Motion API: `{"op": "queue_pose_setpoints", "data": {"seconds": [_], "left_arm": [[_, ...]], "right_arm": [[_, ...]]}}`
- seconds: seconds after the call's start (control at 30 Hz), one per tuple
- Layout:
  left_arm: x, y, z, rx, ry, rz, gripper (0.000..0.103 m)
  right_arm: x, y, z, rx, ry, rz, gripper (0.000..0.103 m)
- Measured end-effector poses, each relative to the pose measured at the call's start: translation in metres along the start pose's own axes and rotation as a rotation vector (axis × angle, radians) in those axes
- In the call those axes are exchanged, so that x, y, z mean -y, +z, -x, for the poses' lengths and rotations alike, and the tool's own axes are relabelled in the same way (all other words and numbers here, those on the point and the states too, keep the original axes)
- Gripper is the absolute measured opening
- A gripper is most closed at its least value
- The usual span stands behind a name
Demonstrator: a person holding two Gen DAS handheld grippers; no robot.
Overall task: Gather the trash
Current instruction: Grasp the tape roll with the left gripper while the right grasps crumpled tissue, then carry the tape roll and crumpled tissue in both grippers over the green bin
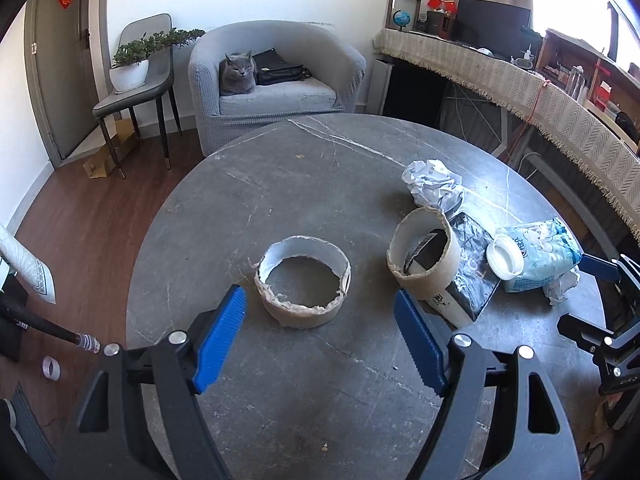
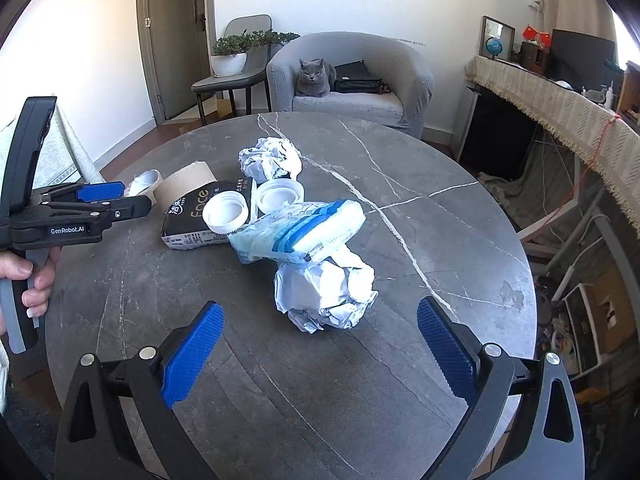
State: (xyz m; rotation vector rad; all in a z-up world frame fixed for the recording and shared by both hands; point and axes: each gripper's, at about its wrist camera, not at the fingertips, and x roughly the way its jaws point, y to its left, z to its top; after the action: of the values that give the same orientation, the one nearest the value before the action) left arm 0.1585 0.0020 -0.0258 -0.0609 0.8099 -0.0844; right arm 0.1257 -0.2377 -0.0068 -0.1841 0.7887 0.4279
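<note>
Both grippers wide and empty over table trash

Left gripper (image 1: 320, 328) faces the torn cardboard ring (image 1: 303, 281) at 12 o'clock (light, crushable: pinch its wall); right gripper (image 2: 320, 344) faces crumpled paper (image 2: 326, 294) at 12 o'clock, soft, graspable anywhere.

daylight from right | window glare | sharp | fisheye-curved edges

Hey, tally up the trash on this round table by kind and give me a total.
Cardboard rings: 2 (short ring, taller tube)
Crumpled paper balls: 2 (far ball, near ball)
White plastic lids: 2 (left lid, right lid)
Soft packs: 2 (black pack, blue-white pack)
Total: 8
</note>
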Motion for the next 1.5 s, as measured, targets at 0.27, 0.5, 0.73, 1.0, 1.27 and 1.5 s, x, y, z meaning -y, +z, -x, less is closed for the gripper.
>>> {"op": "queue_pose_setpoints", "data": {"seconds": [0.27,0.5,0.73,1.0,1.27,1.5], "left_arm": [[-0.012,0.009,-0.011,-0.032,-0.013,0.052,0.071],[-0.015,0.016,-0.016,-0.03,-0.006,0.053,0.053],[-0.021,0.016,-0.016,-0.026,-0.044,0.086,0.052],[-0.016,0.012,-0.001,-0.013,-0.063,0.085,0.052],[-0.009,-0.006,0.018,-0.014,-0.067,0.086,0.052],[-0.008,-0.026,0.043,-0.006,-0.062,0.077,0.052]], "right_arm": [[0.0,0.009,-0.012,-0.019,0.003,0.012,0.091],[0.004,0.014,-0.022,-0.043,0.002,0.006,0.078],[0.005,0.019,-0.028,-0.06,0.022,0.001,0.063],[0.003,0.019,-0.023,-0.072,0.022,-0.02,0.051],[-0.009,0.011,-0.007,-0.065,0.033,-0.024,0.05],[-0.023,-0.001,0.01,-0.065,0.048,-0.04,0.049]]}}
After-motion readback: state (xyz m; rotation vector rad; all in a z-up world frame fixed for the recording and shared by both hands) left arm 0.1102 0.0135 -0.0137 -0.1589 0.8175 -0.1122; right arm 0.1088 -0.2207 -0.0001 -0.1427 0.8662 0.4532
